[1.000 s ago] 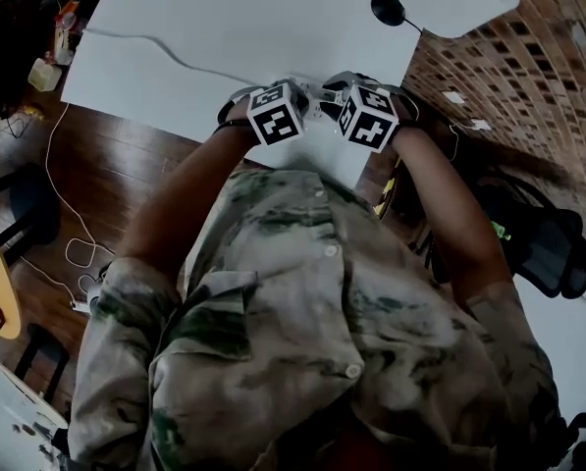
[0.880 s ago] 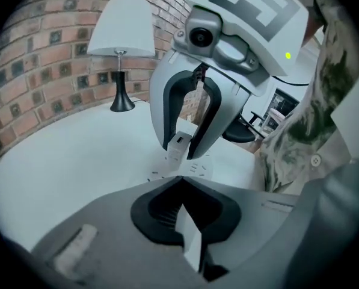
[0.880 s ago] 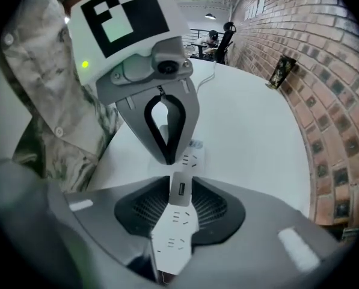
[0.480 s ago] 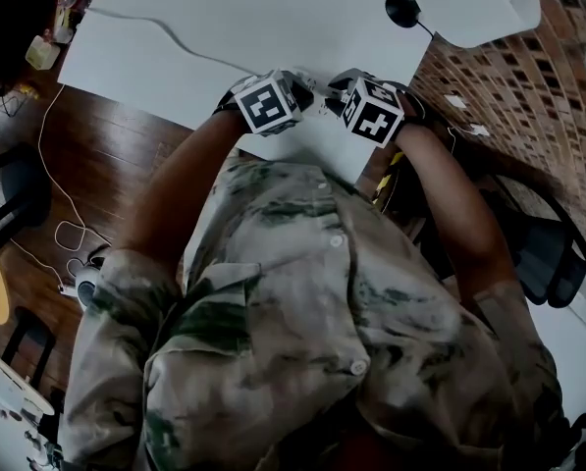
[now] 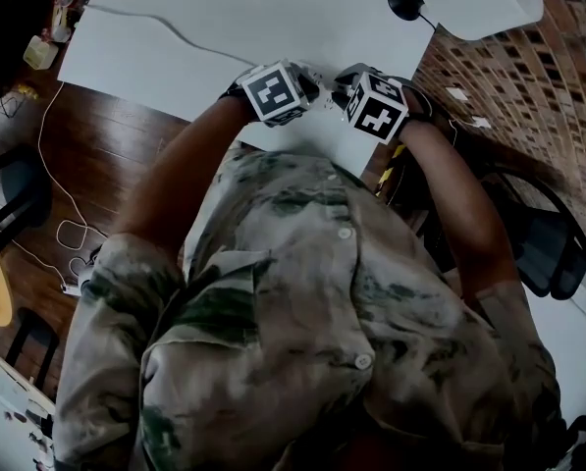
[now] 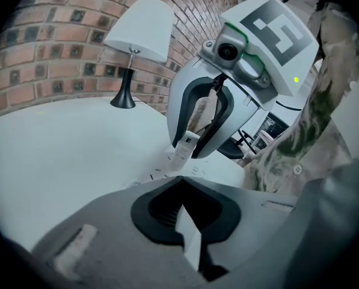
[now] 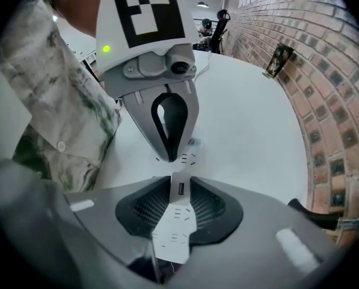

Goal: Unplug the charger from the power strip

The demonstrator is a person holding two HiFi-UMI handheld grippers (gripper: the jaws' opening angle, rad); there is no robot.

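White plastic throughout: a long white power strip with dark slot marks [image 7: 174, 230] lies flat on the white tabletop [image 5: 273, 18], near the table edge closest to the person. A small white rectangular charger block with a USB port [image 7: 180, 190] stands plugged into it.

Right gripper [image 6: 188, 154]: points straight down over the charger. Jaws closing. The charger sits between the dark pads, which meet its two side faces in the right gripper view. It appears fully seated in the strip.

Left gripper [image 7: 170, 154]: angled downward just beside the right one. Tips are drawn together and rest on the strip next to the charger. Only a thin white sliver shows in its own gap, probably the strip seen through it. I can't confirm that anything is pinched.

Step, my reading: the grip on the charger is being set and the pull has not begun. The left tips look placed to brace the strip.

Next move calls for:
- a firm squeeze first
- then a straight lift along the prongs, with no sideways lean
- left tips bearing down, so the light strip does not rise with the plug

The charger's sides are smooth plastic, so slipping is the likeliest failure.
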